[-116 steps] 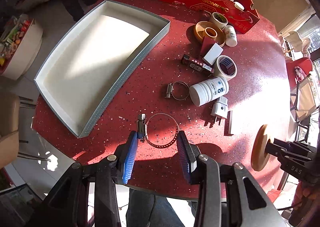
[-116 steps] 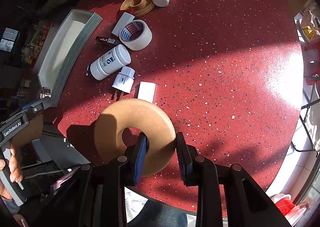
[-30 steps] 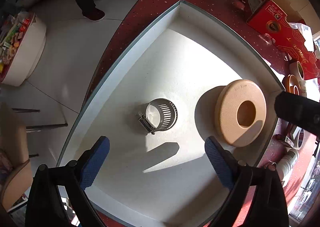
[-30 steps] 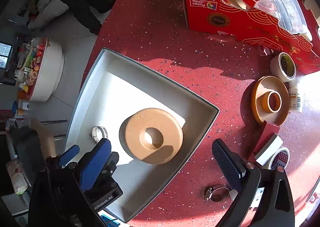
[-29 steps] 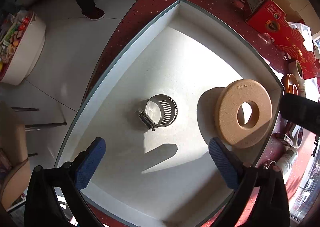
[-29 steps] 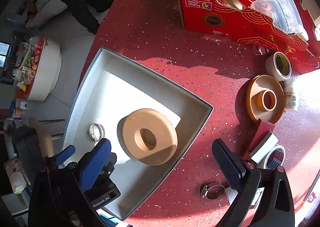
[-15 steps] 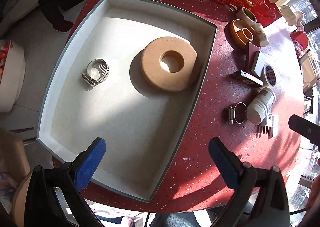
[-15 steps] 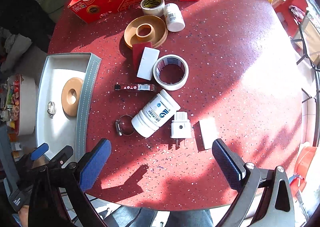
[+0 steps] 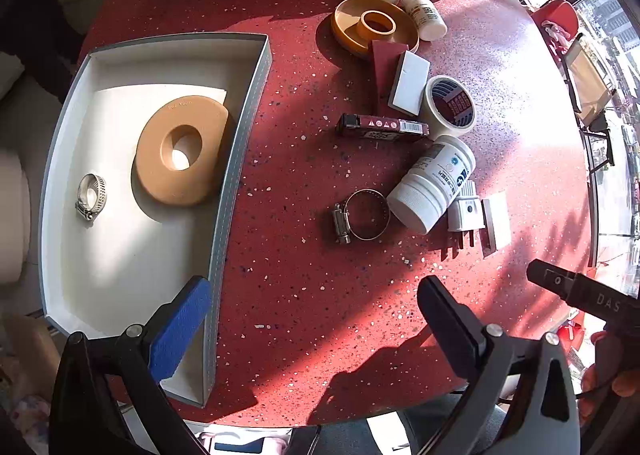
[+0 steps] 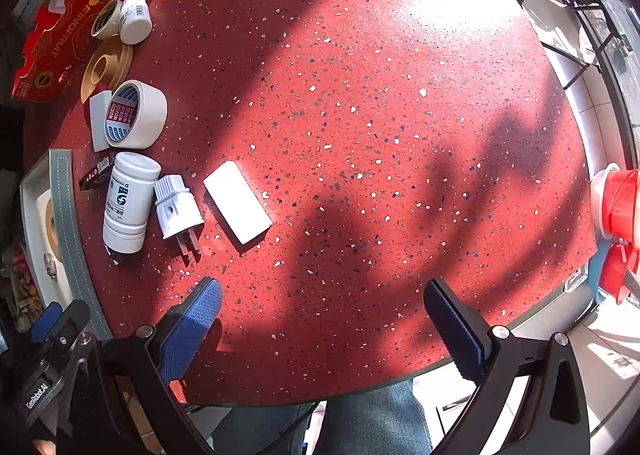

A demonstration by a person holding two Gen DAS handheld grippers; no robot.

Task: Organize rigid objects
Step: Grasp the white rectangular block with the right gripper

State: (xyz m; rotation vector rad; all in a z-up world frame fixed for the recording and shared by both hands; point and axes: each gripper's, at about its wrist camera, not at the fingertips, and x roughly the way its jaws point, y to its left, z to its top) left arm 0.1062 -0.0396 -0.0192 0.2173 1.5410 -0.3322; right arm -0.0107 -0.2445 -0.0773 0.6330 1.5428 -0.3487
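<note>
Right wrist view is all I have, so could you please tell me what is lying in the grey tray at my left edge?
Observer: A tan ring lies in the grey tray, close to the wall that faces the loose items.
Operator: Thank you. Is anything else in there with it?
Observer: Yes, a small hose clamp lies on the far side of the ring from that wall, apart from the ring.
Operator: Is there another clamp outside the tray? I cannot make one out.
Observer: There is. A larger hose clamp lies beside the cap end of the white bottle, on the side that your view hides.
</note>
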